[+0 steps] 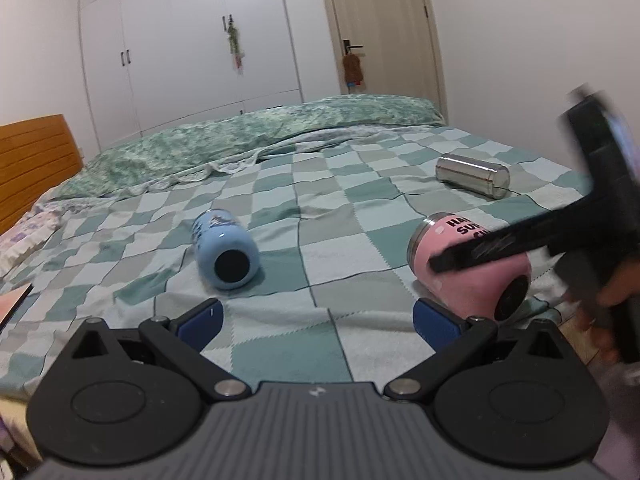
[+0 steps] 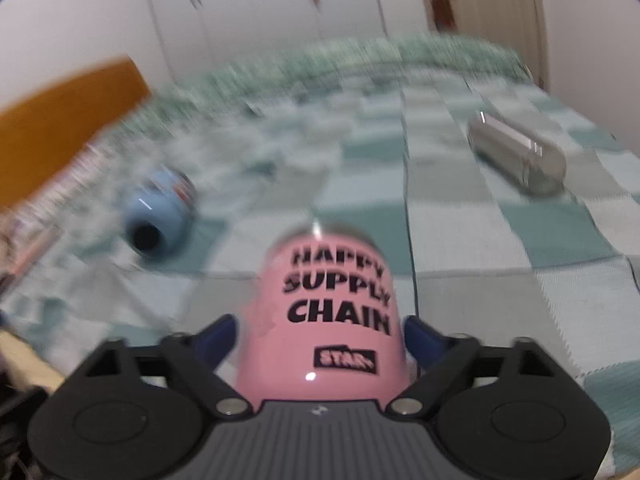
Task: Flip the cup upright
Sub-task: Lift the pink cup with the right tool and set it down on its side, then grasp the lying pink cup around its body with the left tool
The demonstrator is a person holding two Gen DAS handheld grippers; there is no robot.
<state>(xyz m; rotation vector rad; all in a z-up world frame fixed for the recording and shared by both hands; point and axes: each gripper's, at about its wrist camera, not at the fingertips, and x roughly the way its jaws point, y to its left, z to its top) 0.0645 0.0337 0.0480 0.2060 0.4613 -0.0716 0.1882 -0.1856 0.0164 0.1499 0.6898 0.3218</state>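
A bed covered with a green and pale checked quilt (image 1: 328, 208) fills a bedroom with white wardrobe doors (image 1: 180, 40), a cream door (image 1: 380, 28) and an orange wooden headboard (image 1: 36, 160). Three cups lie on their sides on the quilt, and the pink metal cup printed "HAPPY SUPPLY CHAIN" (image 2: 332, 316) is the landmark. The left wrist view shows it lying near the bed's front edge, its dark base facing the camera; the right gripper (image 1: 476, 284) reaches across it, one black finger (image 1: 480, 250) over its side. The left gripper (image 1: 316, 320) hovers beside the pink cup with its jaws wide apart, holding nothing. The right wrist view, blurred, shows the pink cup lengthwise between blue pads (image 2: 218, 336), though whether they press it I cannot tell. A light blue cup (image 1: 224, 248) lies left of the pink cup, and a shiny steel cup (image 1: 472, 175) lies beyond it.
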